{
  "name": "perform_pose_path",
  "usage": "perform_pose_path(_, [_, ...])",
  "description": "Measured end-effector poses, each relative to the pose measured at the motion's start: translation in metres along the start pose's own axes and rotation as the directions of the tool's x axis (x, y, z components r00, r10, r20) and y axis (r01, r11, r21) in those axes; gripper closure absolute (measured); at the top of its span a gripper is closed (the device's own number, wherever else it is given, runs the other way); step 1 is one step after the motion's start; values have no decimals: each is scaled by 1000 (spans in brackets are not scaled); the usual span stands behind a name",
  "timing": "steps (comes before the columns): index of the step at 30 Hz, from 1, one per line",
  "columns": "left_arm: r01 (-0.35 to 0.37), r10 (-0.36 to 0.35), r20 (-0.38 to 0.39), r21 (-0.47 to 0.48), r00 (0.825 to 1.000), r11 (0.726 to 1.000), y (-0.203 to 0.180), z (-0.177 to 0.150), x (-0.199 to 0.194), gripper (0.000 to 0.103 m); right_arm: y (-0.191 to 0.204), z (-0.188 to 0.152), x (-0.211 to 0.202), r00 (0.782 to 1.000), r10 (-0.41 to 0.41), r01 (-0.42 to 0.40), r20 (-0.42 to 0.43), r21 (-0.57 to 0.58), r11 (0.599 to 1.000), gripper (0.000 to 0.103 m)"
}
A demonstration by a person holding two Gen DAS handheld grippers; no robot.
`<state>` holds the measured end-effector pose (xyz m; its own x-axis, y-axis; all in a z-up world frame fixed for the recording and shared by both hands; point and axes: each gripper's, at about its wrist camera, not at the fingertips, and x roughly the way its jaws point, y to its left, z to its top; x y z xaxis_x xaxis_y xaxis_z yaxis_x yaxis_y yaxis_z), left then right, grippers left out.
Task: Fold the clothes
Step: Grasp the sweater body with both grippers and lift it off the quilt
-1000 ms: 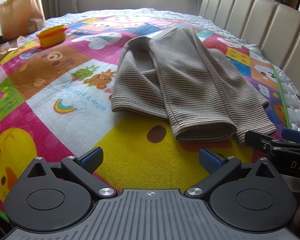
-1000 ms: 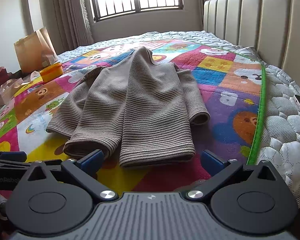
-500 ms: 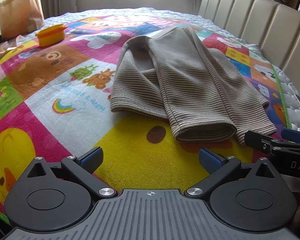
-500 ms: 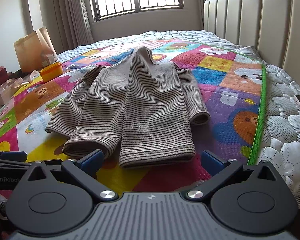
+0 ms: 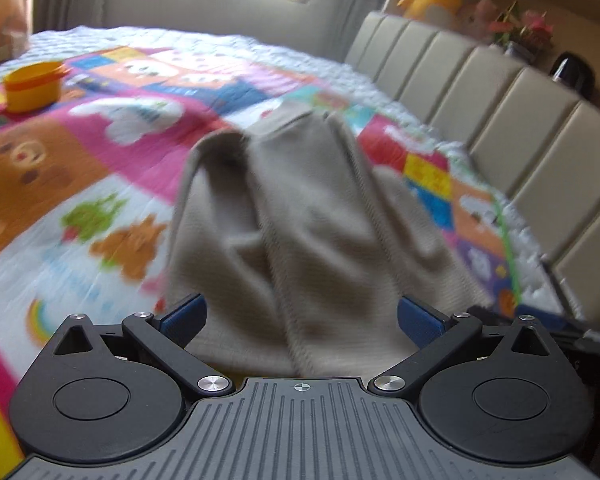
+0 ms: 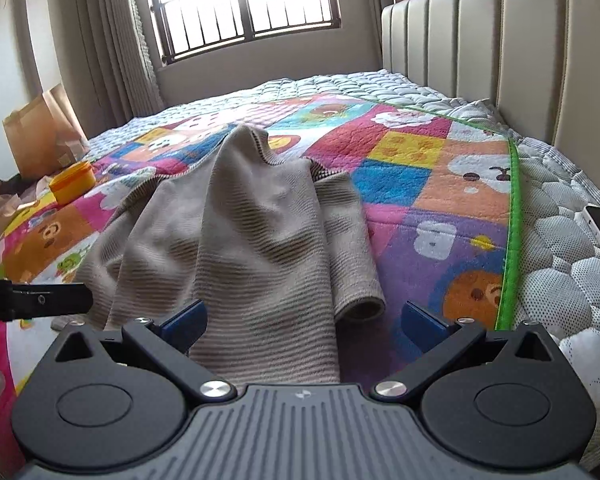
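Striped beige garment (image 5: pixel 308 216) lies on the bed, on a colourful cartoon play mat (image 5: pixel 100 168), its near hem reaching in between the blue fingertips of both tools; the cloth rises in soft folds toward its far end, and one rolled sleeve (image 6: pixel 356 264) rests on the mat to the right side in the right wrist view. Left tool (image 5: pixel 302 316) stands with its jaws spread wide, the garment's near edge lying between them, and neither pad is pressed onto the cloth; that view is blurred, so the weave cannot be made out. Right tool (image 6: pixel 304 318) is likewise spread apart, with the hem running between its fingertips and gripped by nothing. In the right wrist view the dark finger of the left tool (image 6: pixel 36 300) pokes in from the left, just beside the garment's left edge. A yellow-orange tub (image 6: pixel 73 176) sits on the mat well apart from the garment; a brown paper bag (image 6: pixel 40 136) stands beyond it near the curtain. A padded headboard (image 6: pixel 500 52) runs along the right side of the bed; a barred window (image 6: pixel 244 4) lights the far wall.
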<state>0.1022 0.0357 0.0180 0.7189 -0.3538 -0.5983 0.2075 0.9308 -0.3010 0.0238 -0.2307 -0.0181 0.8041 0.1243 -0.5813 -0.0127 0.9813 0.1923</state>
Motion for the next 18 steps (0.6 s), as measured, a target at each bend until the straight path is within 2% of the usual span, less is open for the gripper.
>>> perform_pose_path(4, [90, -91, 49, 16, 995, 996, 10, 31, 29, 0, -7, 22, 21, 999, 5, -5, 35, 13, 1000, 0])
perform_pose_path(8, [178, -177, 31, -14, 984, 984, 23, 54, 69, 0, -4, 43, 48, 997, 43, -43, 65, -3, 999, 0])
perform_pose_path(13, [177, -196, -99, -178, 976, 968, 47, 61, 126, 0, -5, 55, 91, 991, 123, -125, 60, 30, 992, 0])
perform_pose_path(18, [220, -256, -87, -297, 963, 929, 67, 58, 143, 0, -13, 40, 123, 983, 186, -185, -4, 75, 980, 0])
